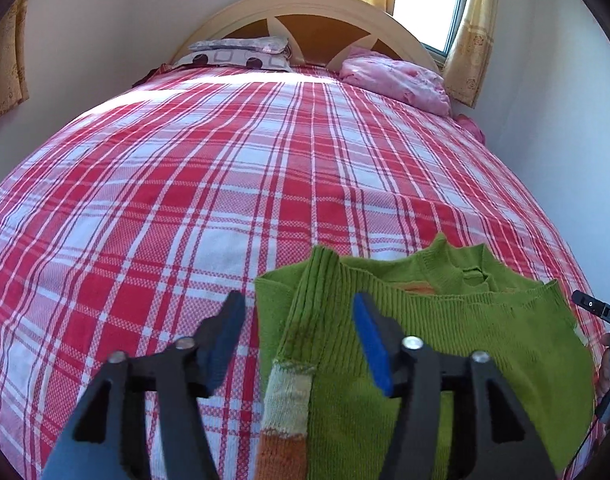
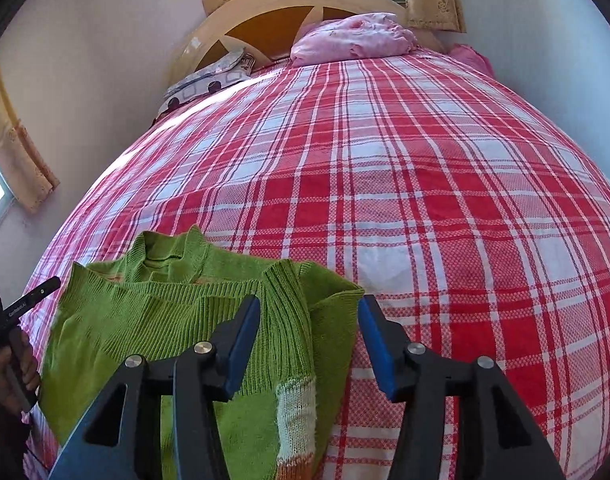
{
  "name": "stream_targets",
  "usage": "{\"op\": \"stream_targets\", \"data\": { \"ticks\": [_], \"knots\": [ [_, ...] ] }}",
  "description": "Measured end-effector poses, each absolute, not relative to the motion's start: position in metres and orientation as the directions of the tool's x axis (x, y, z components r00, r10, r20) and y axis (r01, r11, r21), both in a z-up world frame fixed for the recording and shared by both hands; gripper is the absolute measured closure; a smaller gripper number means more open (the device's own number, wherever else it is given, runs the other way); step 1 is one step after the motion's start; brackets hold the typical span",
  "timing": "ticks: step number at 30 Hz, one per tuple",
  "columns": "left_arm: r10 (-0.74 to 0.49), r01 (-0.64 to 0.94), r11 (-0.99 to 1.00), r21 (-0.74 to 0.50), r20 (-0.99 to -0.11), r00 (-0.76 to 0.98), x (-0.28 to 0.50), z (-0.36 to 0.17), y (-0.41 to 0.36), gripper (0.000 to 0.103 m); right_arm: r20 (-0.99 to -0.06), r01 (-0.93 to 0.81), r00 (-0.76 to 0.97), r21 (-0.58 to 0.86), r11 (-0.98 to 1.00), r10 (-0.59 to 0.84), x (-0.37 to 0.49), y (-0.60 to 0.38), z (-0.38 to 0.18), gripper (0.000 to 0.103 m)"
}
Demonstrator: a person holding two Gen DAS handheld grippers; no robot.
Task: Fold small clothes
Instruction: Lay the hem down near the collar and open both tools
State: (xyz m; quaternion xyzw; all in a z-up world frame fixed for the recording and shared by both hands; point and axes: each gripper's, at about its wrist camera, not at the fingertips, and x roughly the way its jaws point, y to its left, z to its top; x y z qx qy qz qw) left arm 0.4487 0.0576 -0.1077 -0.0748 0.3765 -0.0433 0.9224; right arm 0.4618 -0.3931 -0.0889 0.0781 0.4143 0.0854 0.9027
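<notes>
Two grippers, both spread, neither pinching anything. Left gripper (image 1: 299, 330) has its blue pads apart, with the ribbed sleeve (image 1: 305, 320) of the green sweater (image 1: 445, 344) lying in the gap between them; pads look clear of the knit. Right gripper (image 2: 309, 334) is the same: jaws apart, the other ribbed sleeve (image 2: 285, 320) and the folded side edge in the gap, nothing clamped.

Sweater lies on the plaid bedsheet (image 1: 225, 168), directly ahead of and under both sets of tongs, collar (image 1: 473, 272) on the far side. Each sleeve is folded in over the body, cuffs (white/orange bands) pointing back toward the gripper bases. The hem looks brought up toward the collar, though the lower part is hidden by the jaws.

Symmetric placement makes sense: one tool per side so the fold lands square. Open jaws over laid cloth read to me as a release after setting a fold down, not an approach.

Judgement: sleeves are in; a final lengthwise or crosswise fold probably remains. Risk: the loose knit snagging on a pad when the tongs lift away.

Pink bedding (image 1: 393, 80) and the patterned pillow (image 1: 237, 56) are far ahead, well clear.
</notes>
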Motion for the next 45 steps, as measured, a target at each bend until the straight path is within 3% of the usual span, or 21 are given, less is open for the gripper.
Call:
{"op": "stream_targets", "data": {
  "ticks": [6, 7, 9, 10, 11, 16, 20, 24, 32, 35, 38, 40, 41, 42, 45],
  "knots": [
    [-0.091, 0.088, 0.995, -0.042, -0.722, 0.686, 0.465, -0.116, 0.038, 0.040, -0.792, -0.140, 0.583, 0.118, 0.983, 0.178, 0.476, -0.370, -0.106, 0.051],
    [-0.092, 0.100, 0.994, -0.032, -0.725, 0.683, 0.466, -0.119, 0.035, 0.046, -0.801, -0.145, 0.576, 0.096, 0.985, 0.163, 0.477, -0.368, -0.109, 0.055],
    [-0.095, 0.120, 0.993, -0.020, -0.746, 0.659, 0.472, -0.126, 0.031, 0.070, -0.808, -0.149, 0.575, 0.046, 0.988, 0.124, 0.478, -0.362, -0.114, 0.087],
    [-0.094, 0.121, 0.992, -0.019, -0.755, 0.648, 0.474, -0.128, 0.031, 0.094, -0.801, -0.154, 0.587, 0.032, 0.988, 0.117, 0.476, -0.360, -0.112, 0.089],
    [-0.084, 0.110, 0.994, -0.017, -0.760, 0.645, 0.476, -0.130, 0.031, 0.096, -0.787, -0.157, 0.608, 0.016, 0.987, 0.110, 0.473, -0.358, -0.107, 0.093],
    [-0.083, 0.036, 0.996, -0.082, -0.695, 0.714, 0.463, -0.117, 0.047, 0.098, -0.717, -0.128, 0.689, 0.031, 0.991, 0.111, 0.468, -0.365, -0.083, 0.099],
    [-0.070, -0.014, 0.994, -0.110, -0.719, 0.691, 0.472, -0.127, 0.055, 0.098, -0.744, -0.066, 0.662, 0.066, 0.996, 0.093, 0.485, -0.375, -0.098, 0.100],
    [-0.057, -0.031, 0.994, -0.103, -0.745, 0.665, 0.480, -0.137, 0.055, 0.098, -0.754, -0.057, 0.655, 0.009, 0.998, 0.044, 0.489, -0.370, -0.115, 0.101],
    [-0.018, -0.055, 0.995, -0.081, -0.706, 0.708, 0.480, -0.119, 0.056, 0.098, -0.688, -0.050, 0.724, 0.007, 0.999, 0.041, 0.490, -0.370, -0.084, 0.101],
    [-0.006, -0.117, 0.986, -0.115, -0.740, 0.672, 0.487, -0.135, 0.070, 0.102, -0.737, -0.042, 0.675, -0.018, 0.999, 0.016, 0.501, -0.367, -0.108, 0.101],
    [-0.032, -0.115, 0.984, -0.138, -0.765, 0.643, 0.489, -0.146, 0.073, 0.101, -0.775, -0.065, 0.630, 0.000, 0.998, 0.041, 0.505, -0.369, -0.126, 0.099],
    [-0.015, -0.104, 0.989, -0.108, -0.762, 0.647, 0.486, -0.143, 0.069, 0.101, -0.765, -0.057, 0.642, 0.018, 0.998, 0.050, 0.500, -0.375, -0.117, 0.083],
    [-0.003, -0.104, 0.990, -0.093, -0.762, 0.647, 0.484, -0.142, 0.067, 0.101, -0.767, -0.046, 0.641, 0.004, 0.999, 0.032, 0.497, -0.376, -0.113, 0.051],
    [0.010, -0.113, 0.990, -0.085, -0.759, 0.651, 0.481, -0.140, 0.068, 0.101, -0.760, -0.040, 0.649, -0.007, 0.999, 0.021, 0.491, -0.378, -0.107, 0.035],
    [0.003, -0.137, 0.983, -0.122, -0.737, 0.676, 0.462, -0.128, 0.073, 0.100, -0.725, -0.055, 0.686, 0.016, 0.998, 0.049, 0.458, -0.385, -0.084, 0.035]
  ]
}}
